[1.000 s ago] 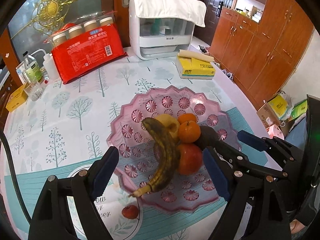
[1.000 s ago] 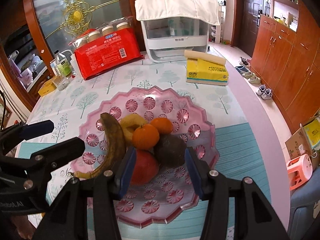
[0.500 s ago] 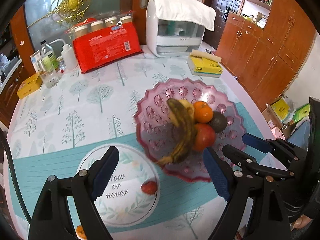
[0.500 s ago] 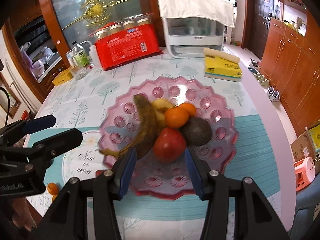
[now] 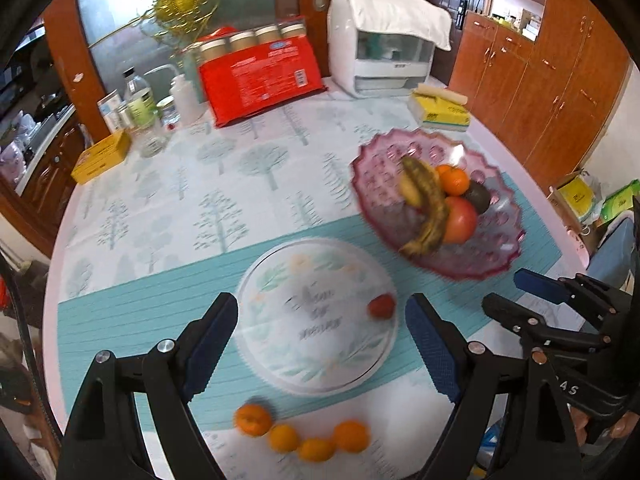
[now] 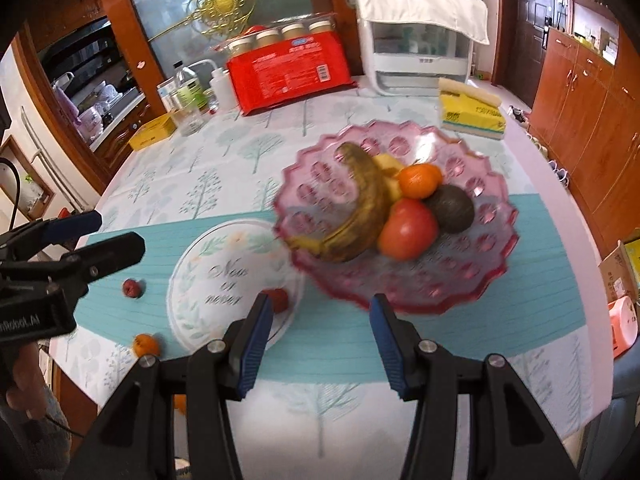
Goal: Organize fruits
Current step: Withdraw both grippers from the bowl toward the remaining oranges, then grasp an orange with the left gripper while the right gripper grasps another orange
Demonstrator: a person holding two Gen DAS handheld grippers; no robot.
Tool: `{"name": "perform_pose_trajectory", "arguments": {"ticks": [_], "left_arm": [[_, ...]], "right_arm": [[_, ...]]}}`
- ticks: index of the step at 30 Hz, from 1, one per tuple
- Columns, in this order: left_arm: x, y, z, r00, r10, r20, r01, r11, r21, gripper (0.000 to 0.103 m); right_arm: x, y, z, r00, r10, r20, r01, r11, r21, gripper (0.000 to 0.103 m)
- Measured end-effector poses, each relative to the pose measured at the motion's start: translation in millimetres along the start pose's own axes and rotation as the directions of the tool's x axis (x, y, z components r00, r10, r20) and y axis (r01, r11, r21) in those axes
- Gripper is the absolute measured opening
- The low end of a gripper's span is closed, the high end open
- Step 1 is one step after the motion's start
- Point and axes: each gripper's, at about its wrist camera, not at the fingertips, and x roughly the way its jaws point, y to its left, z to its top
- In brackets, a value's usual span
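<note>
A pink glass bowl sits on the tablecloth, and in it lie a browned banana, a yellow fruit partly hidden behind the banana, a tangerine, a dark avocado and a red apple — all bunched together near the middle of the bowl. Just beside the bowl, on its left in the right wrist view, is a white round plate with a leaf pattern and lettering, and a small red fruit rests on the plate near its edge closest to the bowl. Four more tangerines lie in a loose row on the cloth at the near edge of the table, below the plate in the left wrist view. Another small red fruit lies on the cloth off the plate's far side from the bowl. The left gripper hangs above the plate with its jaws spread wide and nothing between them. The right gripper is parted less widely — it is empty too, held over the cloth at the near rim of the bowl. At the back of the table stand a red package, a white appliance draped with a cloth, and a yellow tissue pack.
</note>
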Motion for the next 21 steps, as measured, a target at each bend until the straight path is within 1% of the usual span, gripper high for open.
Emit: {"name": "perform_pose_trajectory", "arguments": {"ticks": [8, 11, 15, 21], "left_arm": [[-4.2, 52.2, -44.9, 0.996, 0.045, -0.076, -0.046, 0.999, -0.023, 0.085], [0.8, 73.3, -65.4, 0.992, 0.033, -0.118, -0.037, 0.999, -0.034, 0.085], [10.9, 94.3, -91.8, 0.985, 0.025, -0.168, -0.032, 0.999, -0.041, 0.085], [31.1, 111.1, -122.7, 0.97, -0.025, -0.24, 0.014, 0.999, -0.05, 0.085]], "right_arm": [[5.7, 53.5, -27.7, 0.998, 0.041, -0.048, -0.044, 0.997, -0.062, 0.051], [11.7, 72.0, -39.8, 0.996, 0.056, -0.071, -0.062, 0.995, -0.081, 0.051], [21.7, 89.8, -55.0, 0.991, 0.076, -0.112, -0.085, 0.994, -0.076, 0.051], [33.9, 105.9, -73.5, 0.985, 0.083, -0.153, -0.091, 0.995, -0.042, 0.051]]}}
